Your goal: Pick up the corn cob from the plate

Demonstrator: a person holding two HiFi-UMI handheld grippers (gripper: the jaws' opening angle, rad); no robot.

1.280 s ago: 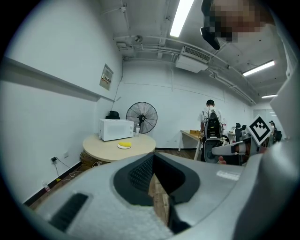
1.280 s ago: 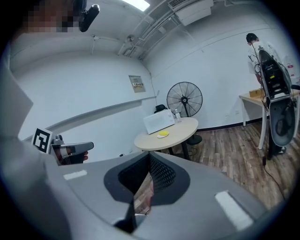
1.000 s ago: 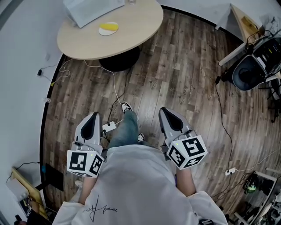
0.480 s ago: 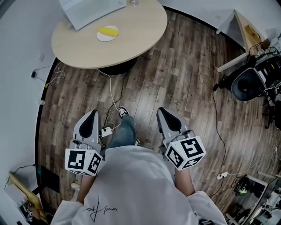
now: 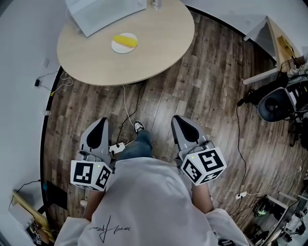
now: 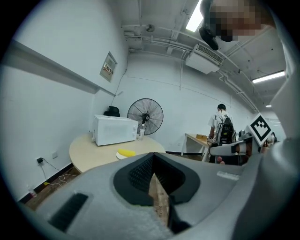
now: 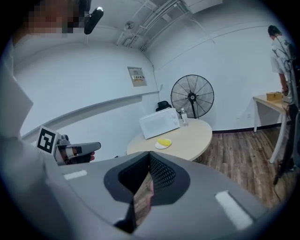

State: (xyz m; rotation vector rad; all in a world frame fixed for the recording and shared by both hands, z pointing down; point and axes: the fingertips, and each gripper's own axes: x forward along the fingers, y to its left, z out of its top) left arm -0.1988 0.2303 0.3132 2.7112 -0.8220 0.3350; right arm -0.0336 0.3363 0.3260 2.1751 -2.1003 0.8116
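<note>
You holding left gripper (image 5: 101, 126) and right gripper (image 5: 180, 123) low at waist, over wood floor (image 5: 207, 96), both pointing toward round table (image 5: 159, 53). Jaws of each sitting closed together, gripping nothing. Corn cob (image 5: 126, 40) lying on white plate (image 5: 118, 47) on table, near microwave (image 5: 103, 12), well apart from both grippers.

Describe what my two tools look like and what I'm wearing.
The left tool and right tool have rounded grey shells with black insets. Each carries a white cube printed with black square markers. You wear a white T-shirt and blue jeans.
</note>
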